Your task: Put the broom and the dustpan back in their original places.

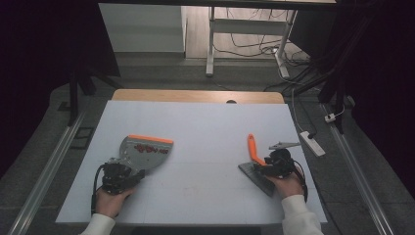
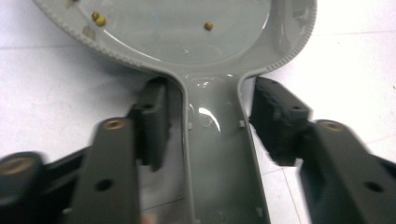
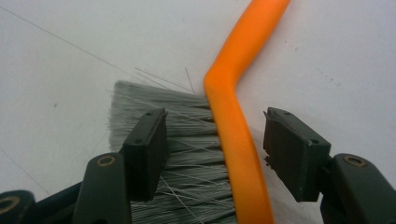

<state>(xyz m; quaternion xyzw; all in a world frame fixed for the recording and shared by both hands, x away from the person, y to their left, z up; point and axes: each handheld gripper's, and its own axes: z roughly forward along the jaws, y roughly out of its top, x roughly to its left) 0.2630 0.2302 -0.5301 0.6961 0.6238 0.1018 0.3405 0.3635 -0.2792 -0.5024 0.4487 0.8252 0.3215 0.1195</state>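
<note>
Dustpan (image 2: 187,42) handle and brush (image 3: 233,140) are straddled by spread jaws, apparently unclamped; sweeping remains.

You've got 1 dustpan (image 1: 145,152), grey w/ an orange front edge, and 1 brush (image 1: 255,161) w/ an orange handle and grey bristles. 2 grippers on the table (image 1: 205,122): 1 left gripper (image 1: 117,177), 1 right gripper (image 1: 279,164), each w/ 2 black jaws. In the left gripper view you can count 3 small yellowish bits (image 2: 98,18) in the pan (a reddish patch shows in it from the high view, too blurred to count). 2 hands, 1 per gripper. Behind the table: 1 white power strip (image 1: 313,143) on the floor.
</note>
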